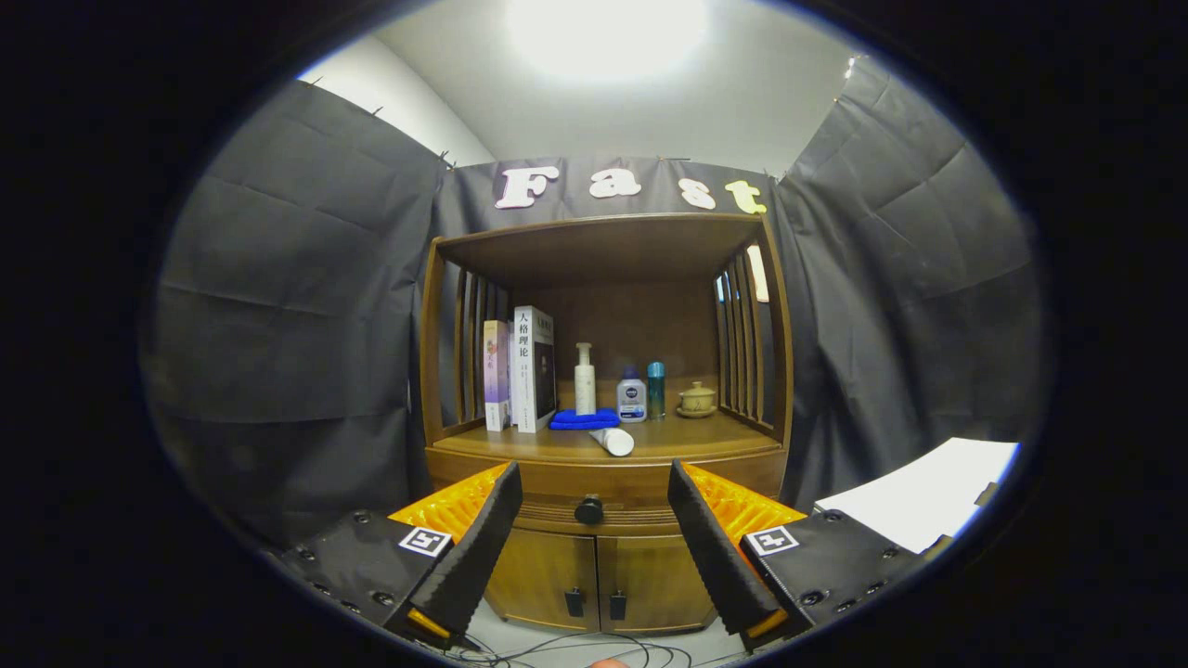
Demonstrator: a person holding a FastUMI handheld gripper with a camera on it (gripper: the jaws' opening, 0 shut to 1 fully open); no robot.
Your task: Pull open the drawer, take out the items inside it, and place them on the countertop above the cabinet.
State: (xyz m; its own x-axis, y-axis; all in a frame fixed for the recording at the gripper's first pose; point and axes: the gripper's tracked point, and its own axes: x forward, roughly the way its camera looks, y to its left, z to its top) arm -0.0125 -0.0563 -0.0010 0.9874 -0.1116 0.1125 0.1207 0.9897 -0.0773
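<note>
1. Drawer (pixel 603 513) sits shut under the worktop (pixel 650 438), above the cabinet doors.
2. Fingers of the gripper (pixel 594 501) spread wide, empty, well short of it.
3. Its small round knob (pixel 588 509) is the only hold: rigid, likely slippery; pull straight.

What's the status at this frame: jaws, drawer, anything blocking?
Gripper open, jaws wide apart, holding nothing. Drawer shut, knob just ahead between the jaws, untouched. White tube lying on countertop above the drawer; approach unobstructed.
</note>
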